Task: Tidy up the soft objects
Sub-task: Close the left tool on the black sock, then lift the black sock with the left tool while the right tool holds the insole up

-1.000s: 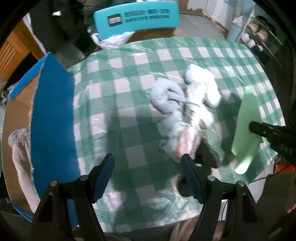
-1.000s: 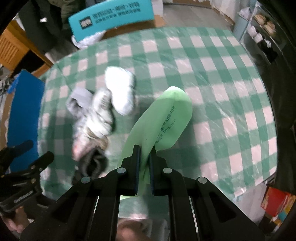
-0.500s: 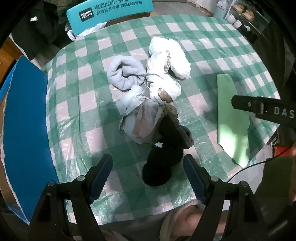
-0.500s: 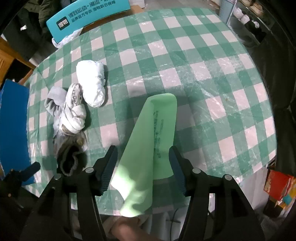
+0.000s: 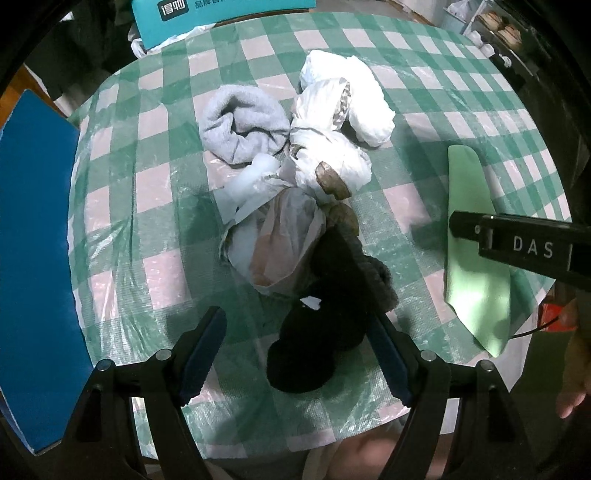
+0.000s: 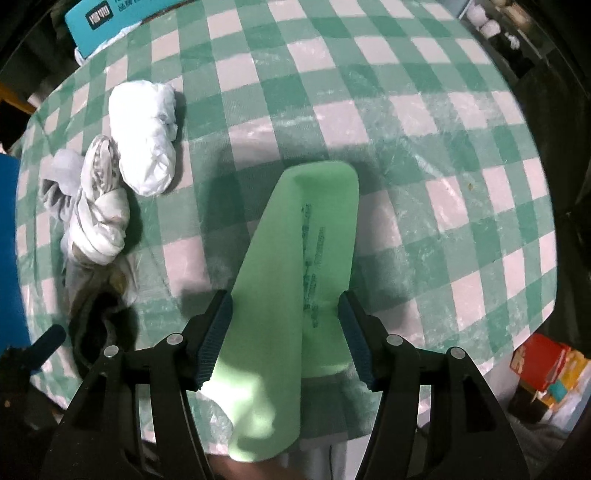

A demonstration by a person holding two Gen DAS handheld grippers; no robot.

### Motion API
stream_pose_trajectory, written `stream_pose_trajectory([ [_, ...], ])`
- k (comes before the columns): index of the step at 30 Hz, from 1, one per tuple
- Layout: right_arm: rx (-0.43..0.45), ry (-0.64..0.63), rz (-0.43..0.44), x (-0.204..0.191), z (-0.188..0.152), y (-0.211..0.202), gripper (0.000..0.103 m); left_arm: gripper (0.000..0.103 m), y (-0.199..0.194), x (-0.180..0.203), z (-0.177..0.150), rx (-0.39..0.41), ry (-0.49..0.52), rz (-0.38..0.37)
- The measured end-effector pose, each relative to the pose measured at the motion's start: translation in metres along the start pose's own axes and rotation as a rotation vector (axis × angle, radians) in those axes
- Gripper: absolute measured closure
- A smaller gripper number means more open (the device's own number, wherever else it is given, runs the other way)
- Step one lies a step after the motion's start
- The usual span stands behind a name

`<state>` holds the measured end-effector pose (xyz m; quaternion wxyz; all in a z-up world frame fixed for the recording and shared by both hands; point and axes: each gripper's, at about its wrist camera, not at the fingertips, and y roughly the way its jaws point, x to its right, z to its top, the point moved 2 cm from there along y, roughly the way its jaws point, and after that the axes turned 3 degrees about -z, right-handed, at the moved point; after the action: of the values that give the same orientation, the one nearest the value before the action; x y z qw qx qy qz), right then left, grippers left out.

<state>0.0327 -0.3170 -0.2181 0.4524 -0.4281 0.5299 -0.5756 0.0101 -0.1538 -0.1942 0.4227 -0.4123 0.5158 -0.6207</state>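
A green foam insole [image 6: 295, 280] lies flat on the checked tablecloth, its near end hanging over the table's front edge; it also shows in the left wrist view [image 5: 476, 251]. My right gripper [image 6: 284, 339] is open, its fingers on either side of the insole, not gripping it. A heap of soft things lies left of it: a grey rolled towel [image 5: 240, 125], white bundles [image 5: 343, 99], a pale pinkish bag [image 5: 277, 240] and a black sock [image 5: 317, 343]. My left gripper [image 5: 299, 358] is open, straddling the black sock at the near table edge.
A blue board [image 5: 33, 240] stands along the table's left side. A teal box [image 5: 221, 11] sits beyond the far edge. A red carton [image 6: 543, 362] lies on the floor at the right. The green checked tablecloth [image 6: 424, 129] spreads to the right of the insole.
My right gripper opened and let go of the green insole, which now lies flat. My left gripper drew back toward the near edge, so the black sock sits between its fingers.
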Motion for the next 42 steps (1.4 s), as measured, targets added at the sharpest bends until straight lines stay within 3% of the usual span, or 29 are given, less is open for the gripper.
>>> stream_pose_trajectory([
  [4,0.012,-0.027,-0.025,-0.006,-0.005,0.003,0.041,0.051,0.004,0.000,-0.004,-0.012,-0.013,-0.041],
  [9,0.012,-0.112,-0.058,-0.024,-0.017,0.009,0.022,0.056,0.008,0.003,-0.010,0.003,-0.006,-0.057],
  [17,-0.014,-0.130,-0.050,-0.023,-0.011,0.013,0.021,0.057,-0.005,-0.018,-0.012,0.026,-0.014,-0.071],
  [19,-0.014,-0.128,-0.043,-0.025,-0.009,0.013,0.026,0.057,-0.012,-0.024,-0.012,0.035,-0.025,-0.075],
  [22,0.010,-0.118,-0.041,-0.020,-0.011,0.004,0.054,0.057,-0.023,-0.036,-0.005,0.053,-0.035,-0.080],
  [24,0.018,-0.102,-0.034,-0.017,-0.012,0.001,0.080,0.057,-0.032,-0.037,-0.003,0.067,-0.037,-0.080],
  [26,0.019,-0.074,0.011,-0.012,-0.013,-0.001,0.089,0.057,-0.041,-0.035,-0.005,0.079,-0.039,-0.080],
  [42,0.188,-0.136,0.093,-0.026,-0.020,-0.071,0.094,0.058,-0.075,-0.044,-0.009,0.169,-0.040,-0.073],
])
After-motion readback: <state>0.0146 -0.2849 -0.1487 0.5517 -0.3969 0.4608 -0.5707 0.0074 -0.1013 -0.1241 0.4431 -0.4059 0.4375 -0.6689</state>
